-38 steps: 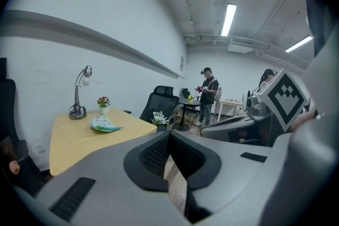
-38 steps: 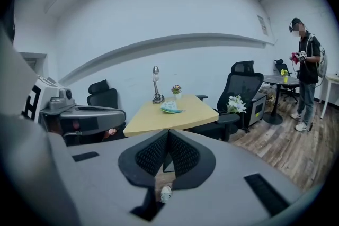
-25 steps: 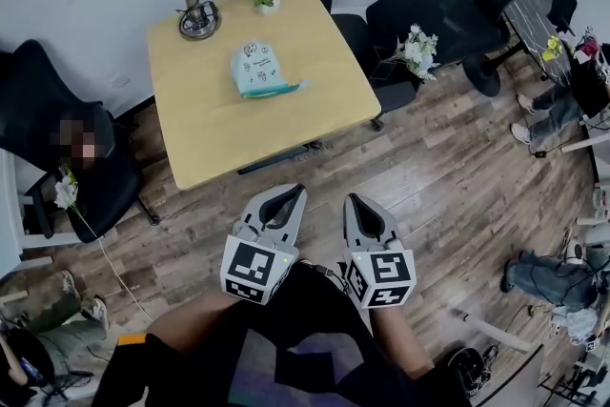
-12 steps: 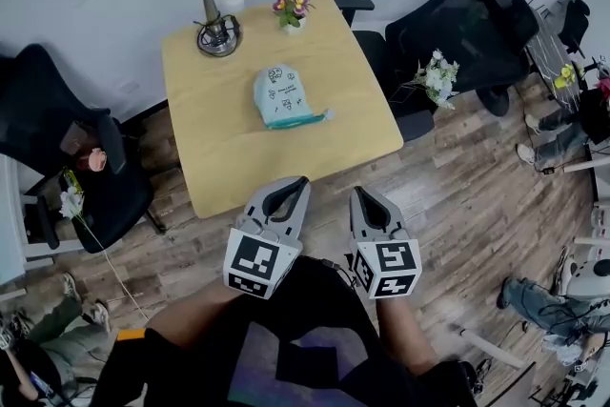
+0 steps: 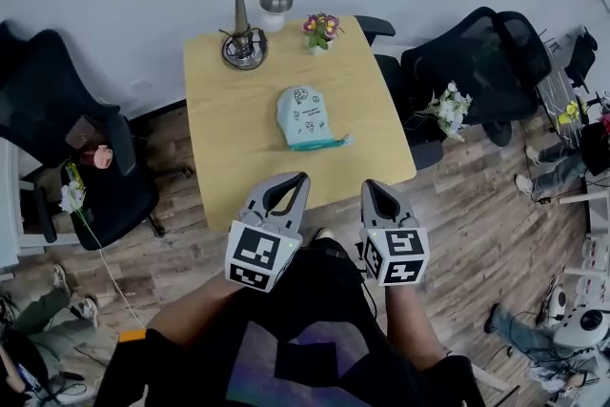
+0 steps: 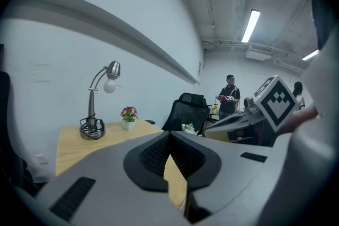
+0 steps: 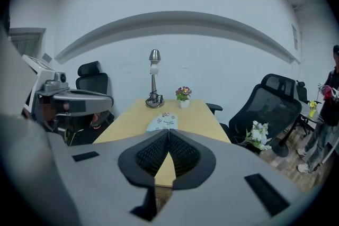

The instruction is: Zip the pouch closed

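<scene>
A light teal pouch [image 5: 311, 118] with small prints lies flat in the middle of the wooden table [image 5: 221, 176]; in the right gripper view the pouch [image 7: 163, 123] shows just beyond the jaw tips, further along the table. My left gripper [image 5: 302, 177] and right gripper [image 5: 368, 187] are held side by side at the table's near edge, short of the pouch. Both are shut, tips together, with nothing between them. In the left gripper view the left gripper [image 6: 170, 134] hides the pouch, and the right gripper [image 6: 275, 106] shows at the right.
A metal desk lamp [image 5: 251, 34] and a small flower pot [image 5: 321, 27] stand at the table's far edge. Black office chairs flank it: one on the left [image 5: 67, 148], one on the right [image 5: 477, 62] with white flowers [image 5: 450, 110]. A person [image 6: 229, 95] stands in the background.
The table and pouch have come closer and shifted right in the head view. Both grippers, earlier over the floor, now reach the table's near edge. Their jaws stay shut.
</scene>
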`<state>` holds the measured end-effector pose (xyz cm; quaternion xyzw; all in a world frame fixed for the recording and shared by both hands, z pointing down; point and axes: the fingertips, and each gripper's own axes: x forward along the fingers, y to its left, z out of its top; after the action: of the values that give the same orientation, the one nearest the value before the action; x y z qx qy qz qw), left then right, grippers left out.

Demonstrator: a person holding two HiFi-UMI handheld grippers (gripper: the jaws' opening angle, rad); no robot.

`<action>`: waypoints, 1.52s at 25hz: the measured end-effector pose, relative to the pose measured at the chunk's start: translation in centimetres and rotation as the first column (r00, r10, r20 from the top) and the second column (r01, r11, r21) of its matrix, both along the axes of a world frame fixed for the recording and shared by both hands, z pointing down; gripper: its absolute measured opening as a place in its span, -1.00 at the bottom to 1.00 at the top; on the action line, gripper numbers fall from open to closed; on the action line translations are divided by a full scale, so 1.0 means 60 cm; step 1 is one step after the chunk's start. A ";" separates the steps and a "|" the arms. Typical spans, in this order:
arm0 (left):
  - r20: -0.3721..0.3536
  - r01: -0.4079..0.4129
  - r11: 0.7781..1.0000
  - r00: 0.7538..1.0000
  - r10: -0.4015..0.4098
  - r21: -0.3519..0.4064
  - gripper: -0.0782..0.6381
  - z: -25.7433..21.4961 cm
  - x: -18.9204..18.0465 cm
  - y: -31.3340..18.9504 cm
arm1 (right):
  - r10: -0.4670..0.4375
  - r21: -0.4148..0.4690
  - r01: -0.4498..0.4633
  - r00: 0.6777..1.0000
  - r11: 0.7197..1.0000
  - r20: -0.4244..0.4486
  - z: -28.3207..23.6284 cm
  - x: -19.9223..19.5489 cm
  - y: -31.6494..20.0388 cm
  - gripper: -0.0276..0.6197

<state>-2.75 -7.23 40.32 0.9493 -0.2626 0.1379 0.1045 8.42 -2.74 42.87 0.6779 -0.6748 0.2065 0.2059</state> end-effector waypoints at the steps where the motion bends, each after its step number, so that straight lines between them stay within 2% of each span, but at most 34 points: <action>1: 0.003 0.010 1.000 1.000 -0.010 0.000 -0.76 0.002 -0.003 -0.008 | -0.004 -0.001 0.004 1.000 1.000 -0.002 0.001 0.004 -0.010 -0.87; 6: 0.016 0.069 0.998 0.997 -0.069 -0.004 -0.76 0.010 -0.012 -0.049 | -0.047 -0.022 0.047 0.999 0.999 -0.026 0.013 0.029 -0.058 -0.87; 11: 0.045 0.108 0.994 0.993 -0.108 -0.007 -0.76 0.024 0.006 -0.093 | -0.162 -0.086 0.156 0.985 0.984 -0.064 0.044 0.046 -0.101 -0.86; 16: 0.103 0.124 0.992 0.987 -0.122 -0.013 -0.76 0.062 0.043 -0.126 | -0.295 -0.154 0.278 0.951 0.948 -0.096 0.080 0.062 -0.138 -0.86; 21: 0.146 0.131 0.991 0.981 -0.126 -0.023 -0.76 0.100 0.076 -0.143 | -0.417 -0.223 0.383 0.899 0.896 -0.131 0.119 0.082 -0.157 -0.85; 23: 0.160 0.132 0.991 0.979 -0.126 -0.031 -0.76 0.114 0.086 -0.146 | -0.468 -0.249 0.425 0.870 0.871 -0.152 0.136 0.090 -0.164 -0.71; 28: 0.198 0.138 0.988 0.972 -0.123 -0.062 -0.75 0.153 0.105 -0.147 | -0.601 -0.313 0.529 0.770 0.789 -0.212 0.176 0.105 -0.179 -0.62; 35: 0.239 0.170 0.981 0.960 -0.144 -0.092 -0.75 0.187 0.116 -0.150 | -0.763 -0.406 0.649 0.583 0.643 -0.278 0.242 0.114 -0.186 -0.58; 38: 0.252 0.179 0.978 0.956 -0.149 -0.104 -0.75 0.200 0.118 -0.150 | -0.806 -0.439 0.676 0.516 0.592 -0.291 0.264 0.115 -0.186 -0.58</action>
<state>4.32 -16.22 52.30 0.8916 -0.3422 0.2604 0.1423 15.31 -13.88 58.73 0.3132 -0.7951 0.0198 0.5190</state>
